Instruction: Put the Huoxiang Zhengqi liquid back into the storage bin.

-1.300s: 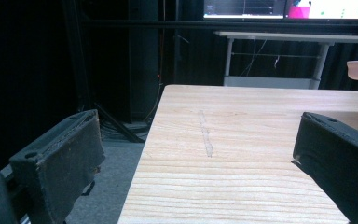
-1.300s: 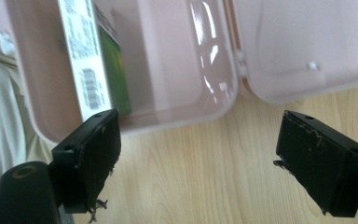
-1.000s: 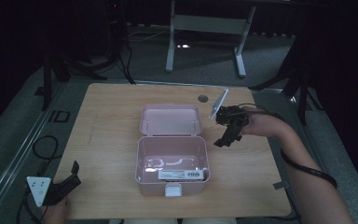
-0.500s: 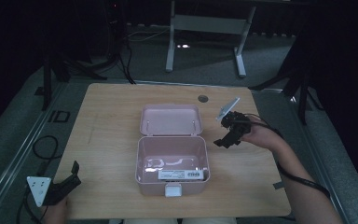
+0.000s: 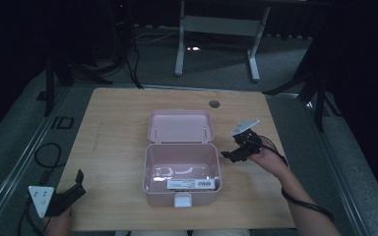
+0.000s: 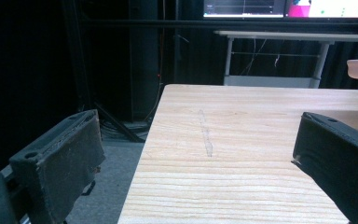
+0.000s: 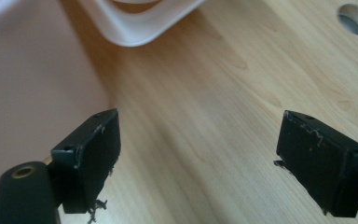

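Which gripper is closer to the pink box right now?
The right. The right gripper sits just off the right wall of the open pink box, fingers spread. The left gripper rests at the table's near left corner, well apart from the box.

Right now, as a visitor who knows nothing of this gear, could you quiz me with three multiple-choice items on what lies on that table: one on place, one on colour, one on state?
1. Where is the right hand-held gripper?
A. Beside the box's right wall
B. Inside the box
C. At the table's far left corner

2. What colour is the box?
A. Green
B. Pink
C. Black

3. How is the lid?
A. Shut
B. Missing
C. Open, folded back behind the box

Answers: 1 A, the high view shows it just right of the box above the table. 2 B, walls and lid are pale pink. 3 C, the lid lies back and the inside shows.
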`<action>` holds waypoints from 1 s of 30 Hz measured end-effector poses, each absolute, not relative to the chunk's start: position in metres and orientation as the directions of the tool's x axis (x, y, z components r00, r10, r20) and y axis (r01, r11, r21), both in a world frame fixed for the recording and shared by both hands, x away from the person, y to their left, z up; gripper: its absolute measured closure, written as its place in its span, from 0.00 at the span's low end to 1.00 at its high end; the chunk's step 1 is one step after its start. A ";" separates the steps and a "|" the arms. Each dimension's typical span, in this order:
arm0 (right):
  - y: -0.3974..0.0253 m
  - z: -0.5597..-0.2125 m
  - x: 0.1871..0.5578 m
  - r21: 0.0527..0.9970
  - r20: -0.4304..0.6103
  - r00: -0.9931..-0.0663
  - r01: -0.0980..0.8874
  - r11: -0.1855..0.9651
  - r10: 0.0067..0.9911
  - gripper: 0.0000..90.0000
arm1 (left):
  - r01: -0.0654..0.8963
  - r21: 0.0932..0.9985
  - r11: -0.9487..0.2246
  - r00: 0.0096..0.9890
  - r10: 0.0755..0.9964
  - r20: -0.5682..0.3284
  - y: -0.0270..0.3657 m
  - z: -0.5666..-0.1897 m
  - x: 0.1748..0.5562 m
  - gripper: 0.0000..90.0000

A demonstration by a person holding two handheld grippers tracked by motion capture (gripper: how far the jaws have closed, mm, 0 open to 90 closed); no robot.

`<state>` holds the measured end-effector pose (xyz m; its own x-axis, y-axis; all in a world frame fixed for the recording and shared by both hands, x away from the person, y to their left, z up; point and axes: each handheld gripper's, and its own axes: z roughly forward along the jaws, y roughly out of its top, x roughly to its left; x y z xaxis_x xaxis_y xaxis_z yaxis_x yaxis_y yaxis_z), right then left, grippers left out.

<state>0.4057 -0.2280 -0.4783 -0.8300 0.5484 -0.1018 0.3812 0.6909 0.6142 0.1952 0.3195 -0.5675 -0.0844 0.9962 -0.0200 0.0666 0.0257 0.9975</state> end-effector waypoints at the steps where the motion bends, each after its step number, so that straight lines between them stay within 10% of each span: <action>1: -0.228 -0.478 0.406 0.614 -0.102 -0.830 0.381 0.691 0.548 0.15 | 0.067 0.997 0.026 -0.084 0.996 -0.020 0.320 -0.567 0.195 0.02; 30: -0.309 -0.518 0.398 0.793 -0.122 -0.543 0.450 0.411 0.831 0.15 | 0.068 0.997 0.026 -0.084 0.996 -0.020 0.320 -0.567 0.195 0.02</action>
<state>0.3976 -0.3093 -0.5185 -0.5426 0.8310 -0.1225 0.4501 0.4107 0.7929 0.1953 0.3197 -0.5674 -0.0841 0.9963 -0.0198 0.0679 0.0255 0.9974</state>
